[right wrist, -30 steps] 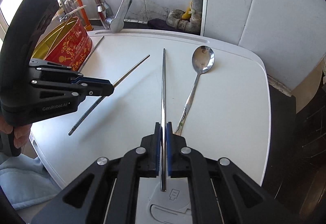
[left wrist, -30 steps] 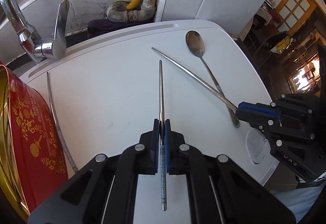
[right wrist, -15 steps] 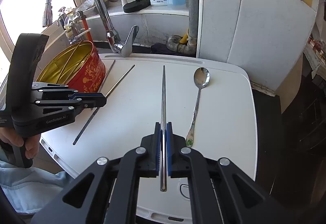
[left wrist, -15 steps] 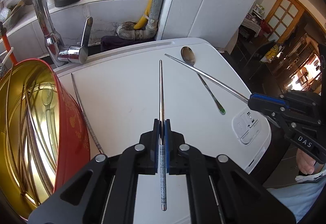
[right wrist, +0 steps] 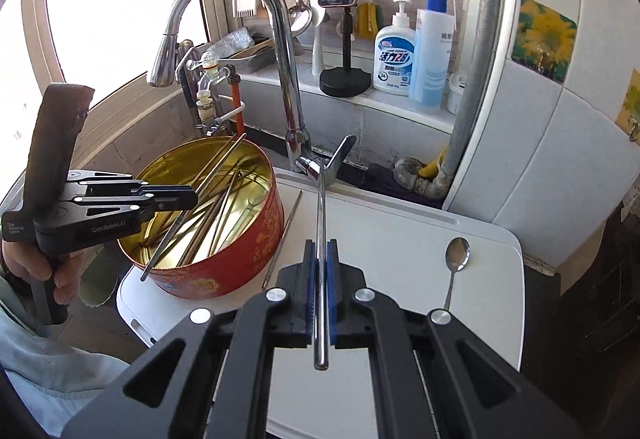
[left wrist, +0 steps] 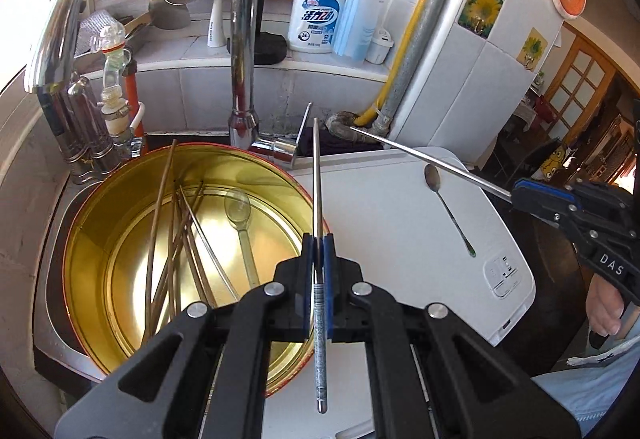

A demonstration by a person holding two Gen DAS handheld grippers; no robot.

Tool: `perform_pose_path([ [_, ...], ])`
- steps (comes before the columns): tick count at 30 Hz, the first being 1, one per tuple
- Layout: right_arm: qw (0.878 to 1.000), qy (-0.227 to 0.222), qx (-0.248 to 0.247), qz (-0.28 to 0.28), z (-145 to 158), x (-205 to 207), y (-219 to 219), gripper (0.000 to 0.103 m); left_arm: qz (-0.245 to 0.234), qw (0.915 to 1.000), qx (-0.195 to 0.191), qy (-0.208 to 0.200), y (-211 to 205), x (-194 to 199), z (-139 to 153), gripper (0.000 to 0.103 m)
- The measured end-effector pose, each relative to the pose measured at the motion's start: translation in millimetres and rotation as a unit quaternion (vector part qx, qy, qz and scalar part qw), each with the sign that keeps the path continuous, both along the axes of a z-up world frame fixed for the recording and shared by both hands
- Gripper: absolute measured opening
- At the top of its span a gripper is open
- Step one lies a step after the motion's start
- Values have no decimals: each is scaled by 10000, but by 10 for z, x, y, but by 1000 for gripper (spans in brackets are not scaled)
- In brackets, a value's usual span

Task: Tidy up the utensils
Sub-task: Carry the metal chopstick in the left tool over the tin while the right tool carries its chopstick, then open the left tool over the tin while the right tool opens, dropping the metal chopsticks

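Now both grippers — left gripper [left wrist: 317, 239], right gripper [right wrist: 319, 245] — apparently clamp chopsticks.

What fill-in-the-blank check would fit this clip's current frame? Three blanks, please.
1. Each pair of tongs, left and right, is shut on a single metal ____.
2. The red tin with the gold inside already holds several chopsticks and one ____.
3. On the white board, to the right, lies a lone ____.

Missing words: chopstick; spoon; spoon
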State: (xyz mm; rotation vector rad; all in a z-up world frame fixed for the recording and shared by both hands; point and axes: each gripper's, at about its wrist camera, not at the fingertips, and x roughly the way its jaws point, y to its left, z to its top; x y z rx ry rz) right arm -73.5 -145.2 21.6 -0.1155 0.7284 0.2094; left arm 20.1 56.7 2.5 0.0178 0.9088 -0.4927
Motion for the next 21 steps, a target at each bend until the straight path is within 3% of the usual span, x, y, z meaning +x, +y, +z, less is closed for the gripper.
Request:
perform_pose_path([
  [9,9974,229,-116,679,-106,586,919,6,523,9986,26,105,775,239,-117,5],
  [21,9897,953,-352,1012,-674,1147,1497,6,655,9968,213,410,1073,592,-539,5],
])
